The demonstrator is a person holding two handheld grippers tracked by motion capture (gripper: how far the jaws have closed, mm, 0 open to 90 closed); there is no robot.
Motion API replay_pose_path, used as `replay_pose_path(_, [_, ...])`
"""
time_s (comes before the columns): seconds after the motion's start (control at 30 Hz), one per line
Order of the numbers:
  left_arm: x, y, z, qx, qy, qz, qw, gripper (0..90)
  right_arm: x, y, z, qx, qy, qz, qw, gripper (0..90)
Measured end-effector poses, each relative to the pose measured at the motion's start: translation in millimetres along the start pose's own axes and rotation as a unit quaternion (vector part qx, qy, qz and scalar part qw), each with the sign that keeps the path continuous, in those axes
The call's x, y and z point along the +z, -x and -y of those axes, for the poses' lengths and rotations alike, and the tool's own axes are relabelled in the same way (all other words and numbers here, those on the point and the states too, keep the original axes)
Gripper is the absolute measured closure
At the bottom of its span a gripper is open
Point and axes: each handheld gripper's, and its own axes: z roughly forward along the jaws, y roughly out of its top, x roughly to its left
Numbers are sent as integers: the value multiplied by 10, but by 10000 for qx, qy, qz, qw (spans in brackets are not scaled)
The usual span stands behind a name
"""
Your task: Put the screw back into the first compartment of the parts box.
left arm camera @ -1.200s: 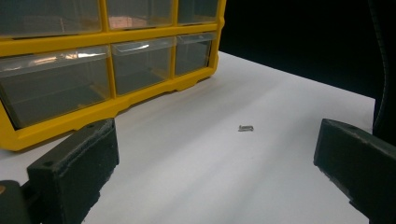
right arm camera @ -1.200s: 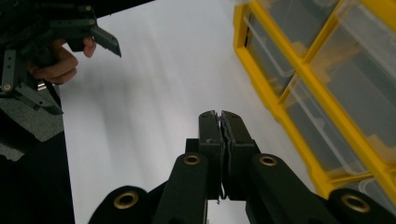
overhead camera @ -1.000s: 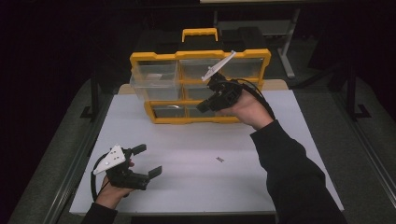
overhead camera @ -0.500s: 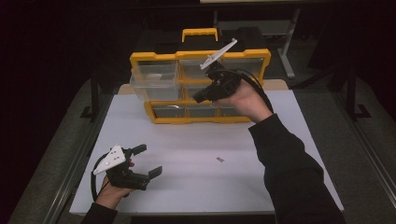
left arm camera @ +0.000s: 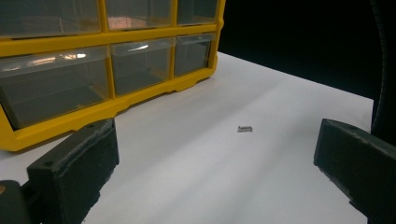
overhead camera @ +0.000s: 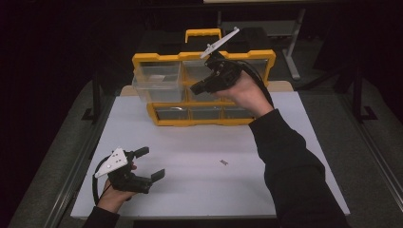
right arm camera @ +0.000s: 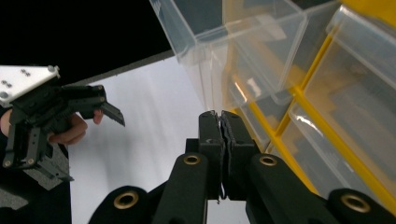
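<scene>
A yellow organizer [overhead camera: 204,121] with clear drawers stands at the back of the white table; its upper-left drawer [overhead camera: 159,81] is pulled out. My right gripper [overhead camera: 196,89] hovers in front of the organizer's upper row, jaws shut, with nothing visible between them. In the right gripper view the shut right gripper [right arm camera: 220,125] points just below the pulled-out drawer [right arm camera: 233,51]. My left gripper [overhead camera: 152,164] rests open near the table's front left. A small screw [overhead camera: 224,162] lies loose on the table; in the left gripper view the screw [left arm camera: 244,128] lies ahead of the open left gripper [left arm camera: 215,177].
The white table [overhead camera: 199,190] has a dark frame rail along its left side. The organizer's carry handle [overhead camera: 203,34] sticks up at the back. Dark floor surrounds the table. A sleeve [overhead camera: 290,166] crosses the right half of the table.
My right gripper has risen and shifted slightly left in front of the organizer, still shut. The left gripper and the screw have stayed where they were.
</scene>
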Motion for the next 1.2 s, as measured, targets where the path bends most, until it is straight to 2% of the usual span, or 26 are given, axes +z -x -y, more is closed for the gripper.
replay_pose_path(0.33, [-3, -1, 0, -9, -29, -5, 10000, 0, -28, 11, -144, -36, 151, 15, 9999, 879])
replay_pose_path(0.37, [-12, -9, -3, 55, -94, -10, 9999, 0, -30, 10, -158, -23, 162, 16, 9999, 879])
replay_pose_path(0.53, [-12, -9, -2, 59, -108, -3, 9999, 0, -40, 19, -235, -41, 230, 60, 9997, 879])
replay_pose_path(0.67, [-15, -7, -4, 29, -78, -8, 10000, 0, -44, -4, -296, 100, 288, 49, 9995, 879])
replay_pose_path(0.77, [-13, -8, -4, 47, -84, 2, 10000, 0, -36, 6, -336, 16, 338, 79, 9994, 879])
replay_pose_path(0.87, [-12, -7, -4, 80, -109, 10, 9999, 0, -15, 6, -385, 16, 369, 98, 9993, 879])
replay_pose_path(0.93, [-10, 0, -2, 27, -107, 6, 9999, 0, -6, -20, -424, 192, 382, 56, 9991, 878])
replay_pose_path(1.03, [-7, -3, 0, 33, -102, 13, 9999, 0, 30, -12, -466, 75, 441, 73, 9990, 878])
replay_pose_path(1.2, [-10, 6, 0, -1, -106, 18, 9999, 0, 106, -42, -538, 120, 437, 70, 9989, 878])
